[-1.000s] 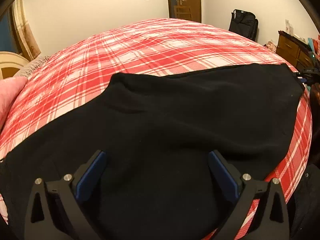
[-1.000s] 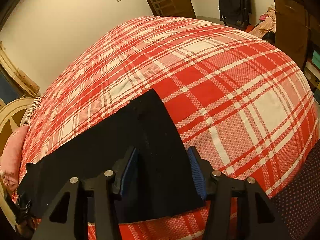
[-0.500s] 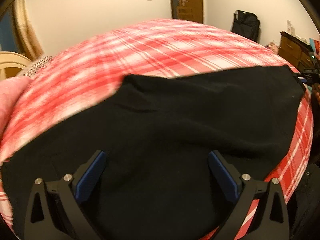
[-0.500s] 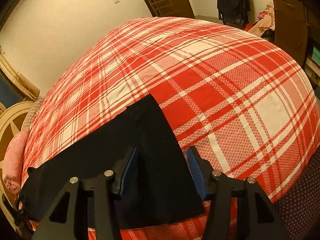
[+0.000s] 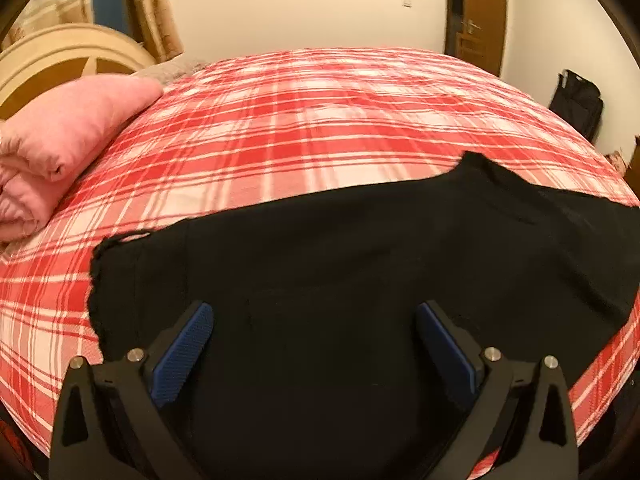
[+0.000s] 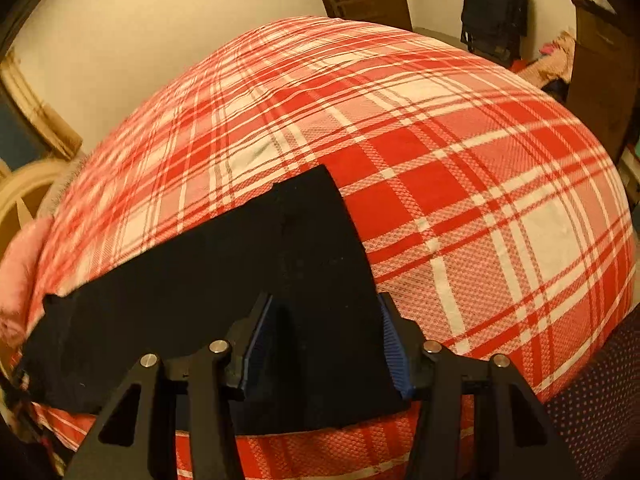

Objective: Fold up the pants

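Black pants [image 5: 340, 248] lie spread flat on a red plaid bed [image 5: 320, 120]. My left gripper [image 5: 314, 316] hovers open over the wide upper part of the pants, near their frayed left edge, with nothing gripped between its blue pads. In the right wrist view the leg end of the pants [image 6: 220, 272] runs under my right gripper [image 6: 324, 304]. Its jaws are closing with the hem corner of the fabric between them, and the pads do not press on it. The cloth still lies flat on the bed [image 6: 480, 160].
A pink pillow [image 5: 72, 132] and a cream headboard [image 5: 60, 56] lie at the left end of the bed. A wooden door [image 5: 480, 12], a black bag [image 6: 494, 8] and a wooden dresser [image 6: 600, 72] stand by the far wall.
My left gripper has swung left along the pants, bringing their left edge and the pink pillow into view. The right gripper has stayed over the leg end.
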{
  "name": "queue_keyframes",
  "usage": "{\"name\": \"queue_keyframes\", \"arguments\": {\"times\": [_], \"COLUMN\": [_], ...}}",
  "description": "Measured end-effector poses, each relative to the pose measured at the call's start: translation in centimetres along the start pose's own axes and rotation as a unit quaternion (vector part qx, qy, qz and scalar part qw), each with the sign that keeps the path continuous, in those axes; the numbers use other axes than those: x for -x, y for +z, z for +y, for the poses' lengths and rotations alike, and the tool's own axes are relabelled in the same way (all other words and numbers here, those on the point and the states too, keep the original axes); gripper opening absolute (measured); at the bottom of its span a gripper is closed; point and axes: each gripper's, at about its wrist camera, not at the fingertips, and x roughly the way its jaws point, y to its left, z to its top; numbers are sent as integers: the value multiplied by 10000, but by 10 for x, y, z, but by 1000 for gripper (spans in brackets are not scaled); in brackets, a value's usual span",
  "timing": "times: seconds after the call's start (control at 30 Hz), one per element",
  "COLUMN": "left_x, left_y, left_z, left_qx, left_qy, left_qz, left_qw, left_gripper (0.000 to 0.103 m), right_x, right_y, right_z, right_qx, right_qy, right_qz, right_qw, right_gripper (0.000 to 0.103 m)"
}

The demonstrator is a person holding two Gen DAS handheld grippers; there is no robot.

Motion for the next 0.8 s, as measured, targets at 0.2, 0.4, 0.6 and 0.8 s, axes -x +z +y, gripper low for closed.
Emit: {"name": "queue_keyframes", "arguments": {"times": [0.2, 0.4, 0.6, 0.8], "left_x": [25, 32, 30, 25], "left_y": [19, 36, 51, 58], "left_z": [-75, -162, -234, -287], "left_qx": [-436, -1160, -1519, -1307], "left_qy": [-793, -1712, -2615, -3760], "left_qz": [-385, -412, -320, 14], "left_qw": [9952, 9775, 9526, 9174], "left_gripper": [103, 103, 103, 92], "right_x": [6, 28, 63, 52], "right_y": [-1, 2, -1, -25], "right_z": [-7, 22, 102, 181], "right_qx": [-237, 30, 919, 1897], "right_qy": [504, 749, 983, 1001], "right_qz": [-67, -407, -730, -640], "right_qw": [9984, 9964, 9882, 9746], "right_gripper": [14, 13, 13, 13]}}
